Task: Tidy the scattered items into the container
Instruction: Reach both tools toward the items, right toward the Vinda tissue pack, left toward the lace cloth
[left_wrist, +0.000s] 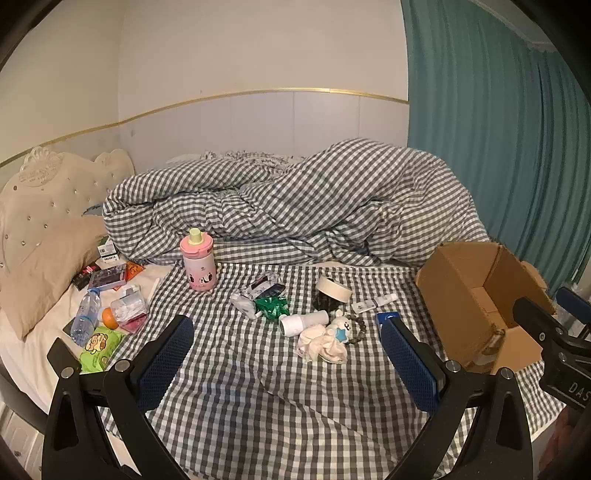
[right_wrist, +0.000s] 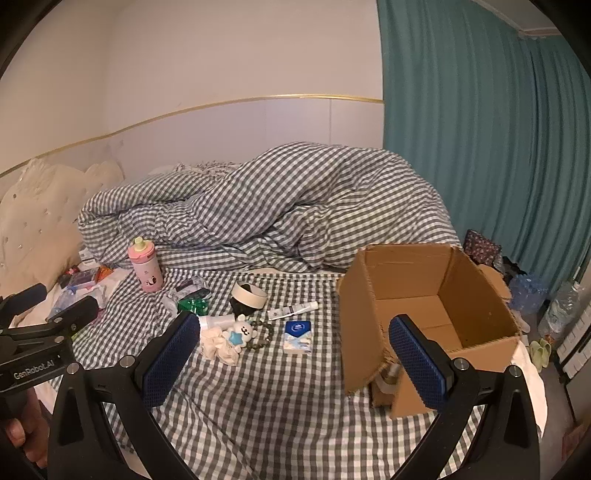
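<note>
cardboard box (right_wrist: 436, 295) sits open-topped at the bed's (left_wrist: 258, 387) right edge for easy drops, so i hold left gripper (left_wrist: 288, 332) and right gripper (right_wrist: 295, 332) wide, empty.

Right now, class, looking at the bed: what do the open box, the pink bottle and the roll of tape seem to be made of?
Open box: corrugated cardboard, matte brown, with ragged torn edges on its flaps.
Pink bottle: probably plastic, smooth with a slight sheen, under a pale green cap.
Roll of tape: looks like paper masking tape, matte cream; its dark core is too small to judge.
</note>
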